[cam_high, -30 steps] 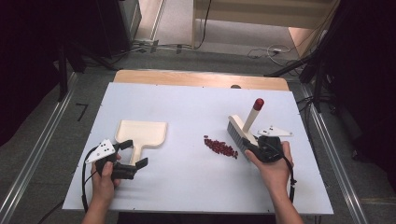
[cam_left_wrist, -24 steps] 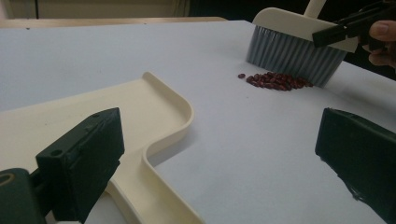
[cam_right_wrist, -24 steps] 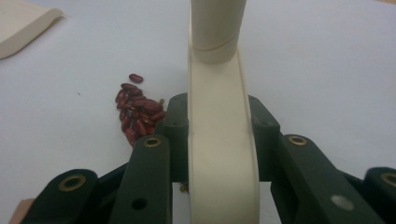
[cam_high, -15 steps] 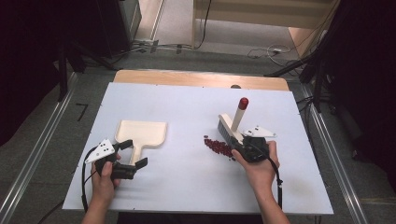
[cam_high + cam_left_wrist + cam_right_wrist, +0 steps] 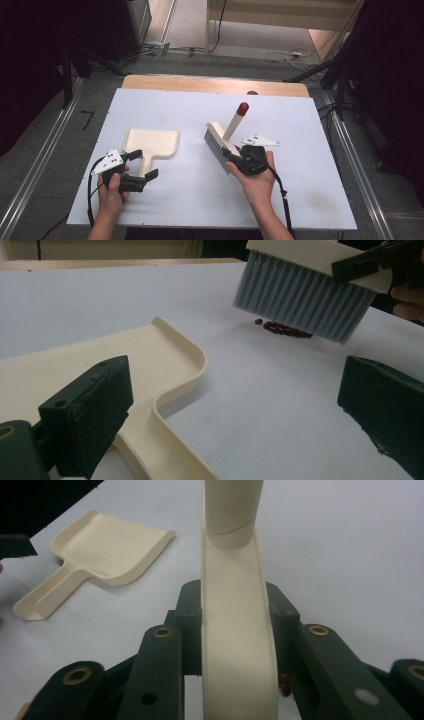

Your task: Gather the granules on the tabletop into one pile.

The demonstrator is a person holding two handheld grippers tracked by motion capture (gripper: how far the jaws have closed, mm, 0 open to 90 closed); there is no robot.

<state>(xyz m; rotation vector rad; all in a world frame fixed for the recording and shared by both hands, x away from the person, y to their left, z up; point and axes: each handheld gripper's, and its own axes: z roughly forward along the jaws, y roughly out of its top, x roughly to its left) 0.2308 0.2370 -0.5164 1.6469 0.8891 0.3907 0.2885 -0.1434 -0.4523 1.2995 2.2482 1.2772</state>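
high view, white table [image 5: 310, 200], wooden far edge, grey floor [image 5: 45, 140], cables

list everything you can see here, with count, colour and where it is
brush: 1, cream back, grey bristles, red-tipped handle; held above the board's middle right
dustpan: 1, cream; flat on the board, left of middle
small bits: a cluster, dark red; on the board under the bristles
board: 1, white; on the wooden table
cables: several, white and black; on the floor beyond the table
left hand-held gripper: 1, black; jaws open, beside the dustpan's handle
right hand-held gripper: 1, black; shut on the brush
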